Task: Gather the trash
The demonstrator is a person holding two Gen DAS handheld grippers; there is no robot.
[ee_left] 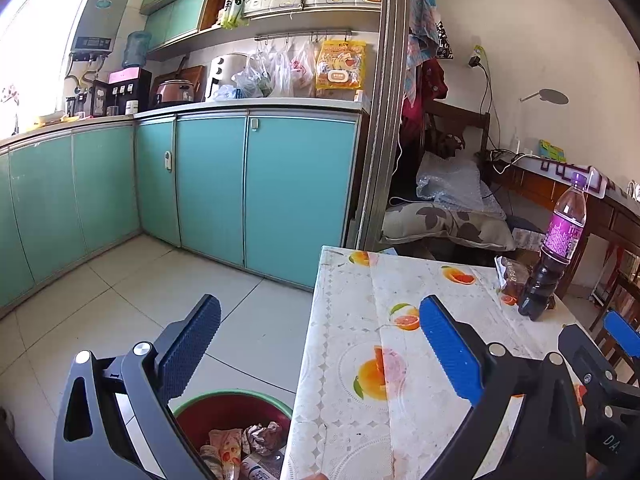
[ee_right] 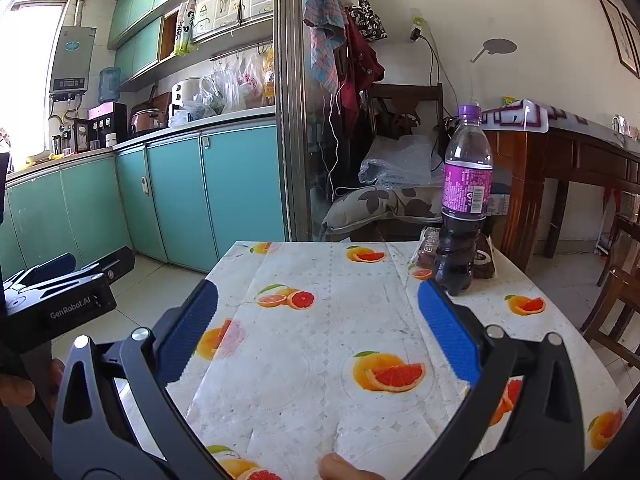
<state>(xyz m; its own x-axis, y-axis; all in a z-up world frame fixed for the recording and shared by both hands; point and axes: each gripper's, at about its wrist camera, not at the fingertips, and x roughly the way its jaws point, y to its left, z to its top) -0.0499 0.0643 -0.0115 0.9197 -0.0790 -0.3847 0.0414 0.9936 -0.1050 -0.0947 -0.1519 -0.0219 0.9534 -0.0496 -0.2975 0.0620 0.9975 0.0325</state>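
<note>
Trash bin [ee_left: 236,412], red inside with a green rim, sits on the floor just beside the table's left edge, near its front corner. It holds crumpled wrappers [ee_left: 244,446]. One more wrapper [ee_right: 428,246], brown and clear, lies on the table [ee_right: 320,360] near the far right corner, touching or just behind the purple-label bottle [ee_right: 466,200], which stands upright, cap on, dark drink in the lower half.

Left gripper [ee_left: 320,346] hangs level over the table's left edge, one finger out over the floor and bin, the other over the tablecloth. Fingers wide apart, nothing between them. Right gripper [ee_right: 318,330] hangs over the middle of the table, pointing at the far edge, fingers also spread wide and empty; its right fingertip sits near the bottle base in this view, contact cannot be told. A fingertip [ee_right: 340,468] of the person shows at the bottom edge of the right wrist view.

Tablecloth with grapefruit print is bare from the near edge to the far edge apart from the bottle and wrapper, so room is open in the centre and left half. Beyond the far edge: a cushioned chair [ee_right: 384,200] with bubble wrap. A wooden desk [ee_right: 560,152] stands off the far right corner. Teal cabinets [ee_left: 240,192] line the wall to the left, with open tiled floor [ee_left: 140,300] between them and the table.
</note>
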